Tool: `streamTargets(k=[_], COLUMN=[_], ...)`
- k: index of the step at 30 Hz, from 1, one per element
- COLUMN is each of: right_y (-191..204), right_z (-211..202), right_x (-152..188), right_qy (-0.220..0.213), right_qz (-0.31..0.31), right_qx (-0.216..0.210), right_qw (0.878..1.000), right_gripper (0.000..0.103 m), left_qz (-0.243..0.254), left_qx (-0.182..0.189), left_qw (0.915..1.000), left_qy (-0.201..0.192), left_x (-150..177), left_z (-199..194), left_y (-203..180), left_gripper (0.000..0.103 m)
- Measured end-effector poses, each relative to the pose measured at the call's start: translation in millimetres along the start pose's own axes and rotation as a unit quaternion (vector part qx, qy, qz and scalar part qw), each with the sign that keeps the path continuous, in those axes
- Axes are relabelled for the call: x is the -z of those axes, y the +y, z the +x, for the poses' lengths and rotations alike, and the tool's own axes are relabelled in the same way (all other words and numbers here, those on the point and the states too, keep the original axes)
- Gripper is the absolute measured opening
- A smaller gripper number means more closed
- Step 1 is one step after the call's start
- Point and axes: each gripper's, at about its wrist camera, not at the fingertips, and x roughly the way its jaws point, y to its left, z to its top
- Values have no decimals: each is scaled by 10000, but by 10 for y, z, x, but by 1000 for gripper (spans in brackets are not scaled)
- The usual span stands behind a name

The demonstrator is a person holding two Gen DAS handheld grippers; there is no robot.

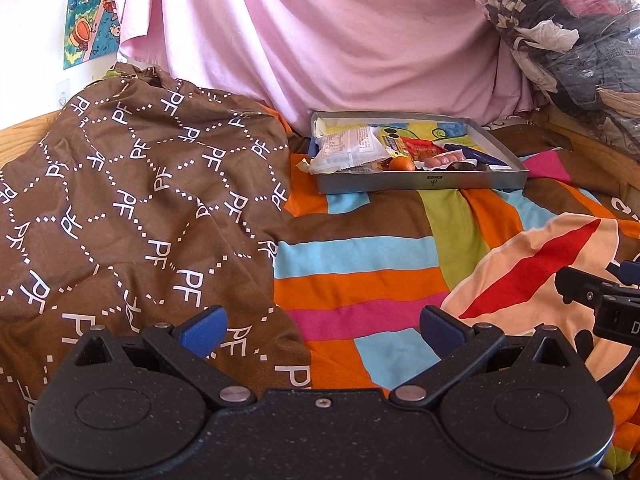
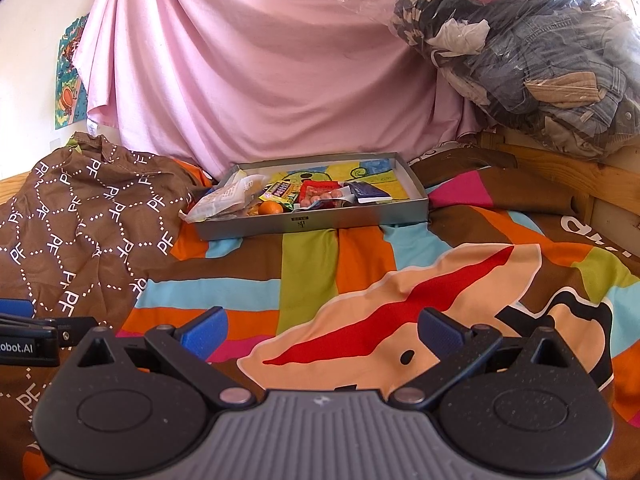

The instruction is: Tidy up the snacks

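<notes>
Blue-padded fingers on your left gripper point(image 1: 322, 330) stand wide apart with nothing between them, and those on your right gripper point(image 2: 322, 330) are spread just as wide and just as empty; both hover low over the bed, side by side, aimed at the far end. Held that way, either one is ready to take something, yet neither is near anything to take.

Beneath them lies the striped bedcover in orange, blue, pink and brown with a big cartoon face point(image 2: 400, 300), soft and rumpled, so anything set on it would sit unevenly. To your left, the brown cloth printed with white letters point(image 1: 140, 200) is heaped up and reaches just beside the tray's near left corner.

Farther on, the shallow grey rectangular tray point(image 2: 332, 222) rests flat on the bedcover, well apart from both grippers. The snacks are in it, crowded toward its left and front: a white crinkled packet point(image 2: 224, 200) leaning over the left rim, a small orange round fruit point(image 2: 270, 208), a yellow wrapper point(image 2: 280, 191), a red packet with pink balls point(image 2: 324, 197) and a dark blue pouch point(image 2: 366, 192). The tray's right back part is bare. That jumble fits either snacks gathered in and done, or a pile waiting to be sorted; I cannot tell which.

Behind hang a pink sheet point(image 2: 260, 80) and a clear plastic bag of clothes point(image 2: 520, 48).
</notes>
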Motion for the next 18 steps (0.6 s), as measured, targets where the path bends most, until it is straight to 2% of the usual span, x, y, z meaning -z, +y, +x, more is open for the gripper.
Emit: streamTargets(k=[18], right_y=[3], right_z=[-5], right_x=[0], right_qy=[18], right_qz=[-34], right_qx=[-39], right_qw=[10000], right_gripper=[103], left_qz=[101], left_qx=[-153], left_qw=[9998], left_qy=[-97], left_x=[-38], left_z=[-80], left_y=[-35], left_gripper=[102])
